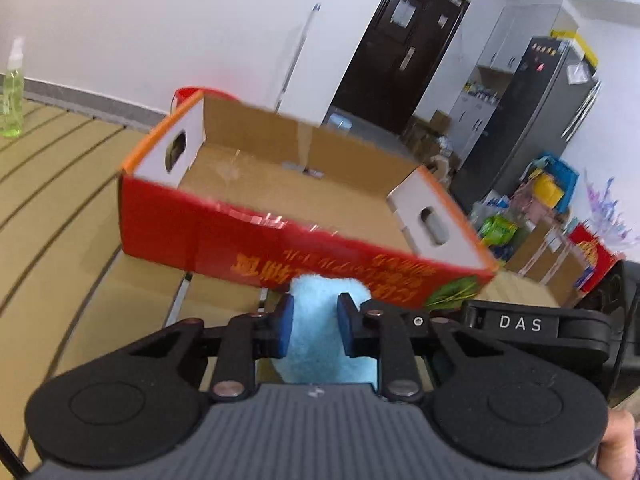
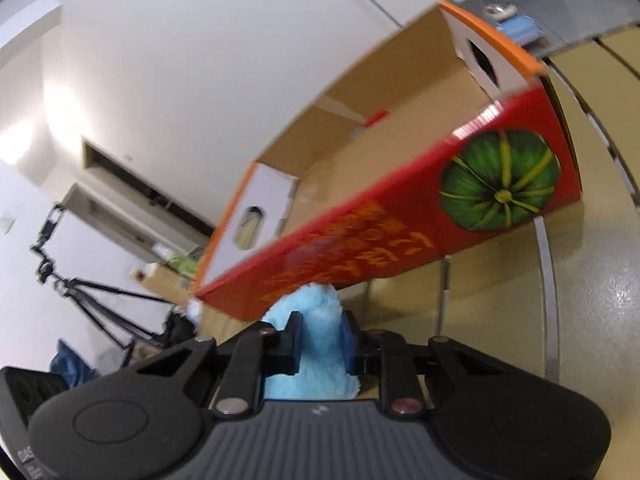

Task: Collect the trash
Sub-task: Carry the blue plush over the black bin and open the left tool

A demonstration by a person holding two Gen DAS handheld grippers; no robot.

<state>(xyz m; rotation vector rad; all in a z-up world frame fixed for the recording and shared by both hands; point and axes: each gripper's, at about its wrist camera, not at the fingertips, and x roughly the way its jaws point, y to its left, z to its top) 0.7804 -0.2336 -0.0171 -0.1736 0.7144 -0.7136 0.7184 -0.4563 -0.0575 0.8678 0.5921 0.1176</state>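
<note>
A red cardboard box (image 1: 248,236) with an open top and a bare brown inside stands on the tan table just ahead. It also shows, tilted, in the right wrist view (image 2: 400,216), with a green pumpkin picture on its side. My left gripper (image 1: 316,320) is shut on a light blue fluffy cloth (image 1: 324,356) in front of the box's near wall. My right gripper (image 2: 322,340) is shut on a light blue fluffy cloth (image 2: 310,376) too, close under the box's near wall. Whether both hold the same cloth cannot be told.
A green spray bottle (image 1: 12,92) stands at the table's far left. A red bucket (image 1: 188,94) sits behind the box. A dark door, a grey fridge (image 1: 532,120) and piled boxes fill the room to the right. A tripod (image 2: 80,292) stands at left.
</note>
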